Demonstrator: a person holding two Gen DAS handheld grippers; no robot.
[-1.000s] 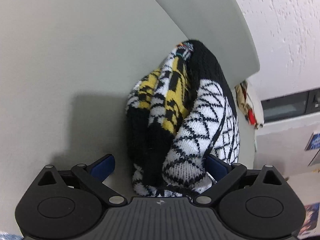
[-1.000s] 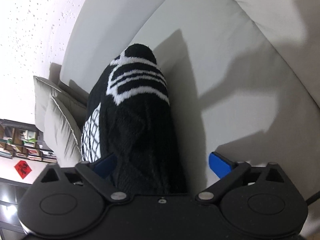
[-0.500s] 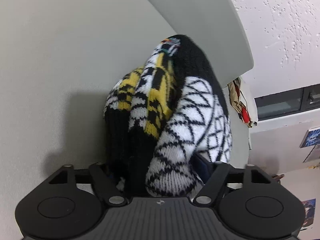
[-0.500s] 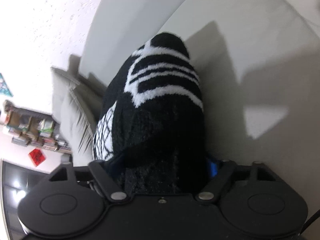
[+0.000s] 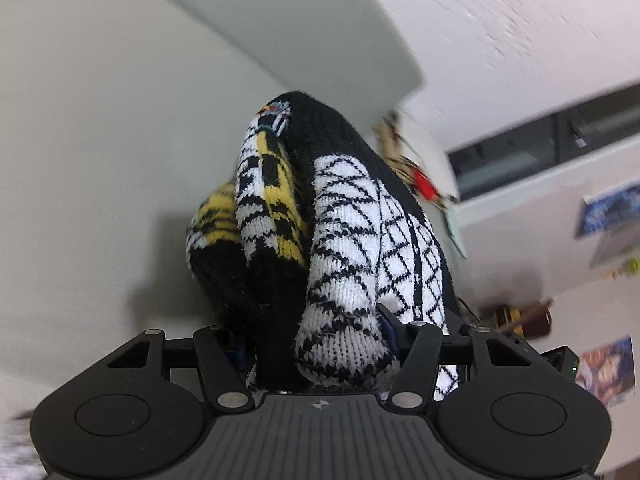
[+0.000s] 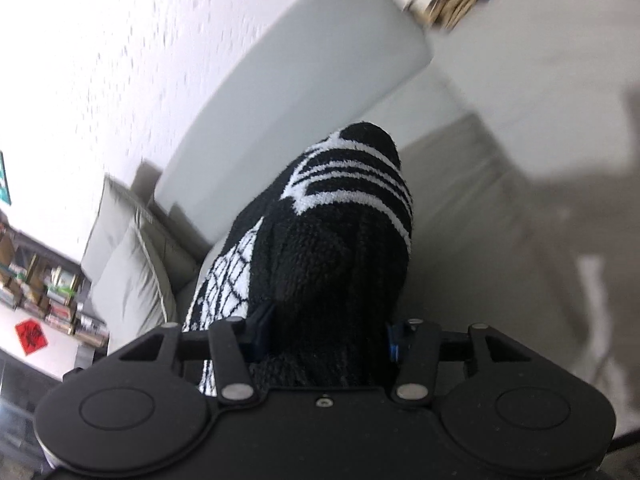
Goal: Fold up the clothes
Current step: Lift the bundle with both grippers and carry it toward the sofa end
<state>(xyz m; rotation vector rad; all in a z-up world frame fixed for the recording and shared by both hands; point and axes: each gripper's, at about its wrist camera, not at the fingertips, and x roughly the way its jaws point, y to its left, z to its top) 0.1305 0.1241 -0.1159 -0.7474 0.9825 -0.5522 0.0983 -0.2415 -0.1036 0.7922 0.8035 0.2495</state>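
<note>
A thick knitted sweater (image 5: 340,240) in black, white and yellow patterns is bunched up over a light grey sofa. My left gripper (image 5: 312,340) is shut on one bunched end of it, the blue pads almost buried in the knit. In the right wrist view the same sweater (image 6: 336,248) shows a black side with white stripes and a white grid patch. My right gripper (image 6: 326,338) is shut on that end, its blue pads pressed into the black knit. The sweater fills the space in front of both grippers and hides what lies beneath it.
The grey sofa seat (image 5: 100,140) and backrest (image 6: 288,92) lie behind the sweater. A cushion (image 6: 132,280) leans at the sofa's end, with a bookshelf (image 6: 36,292) beyond. A red and yellow item (image 5: 416,172) lies past the sofa edge. White textured wall above.
Both grippers went from open to shut on the sweater. Both have since lifted and tilted, so more wall and room shows behind the bundle.
</note>
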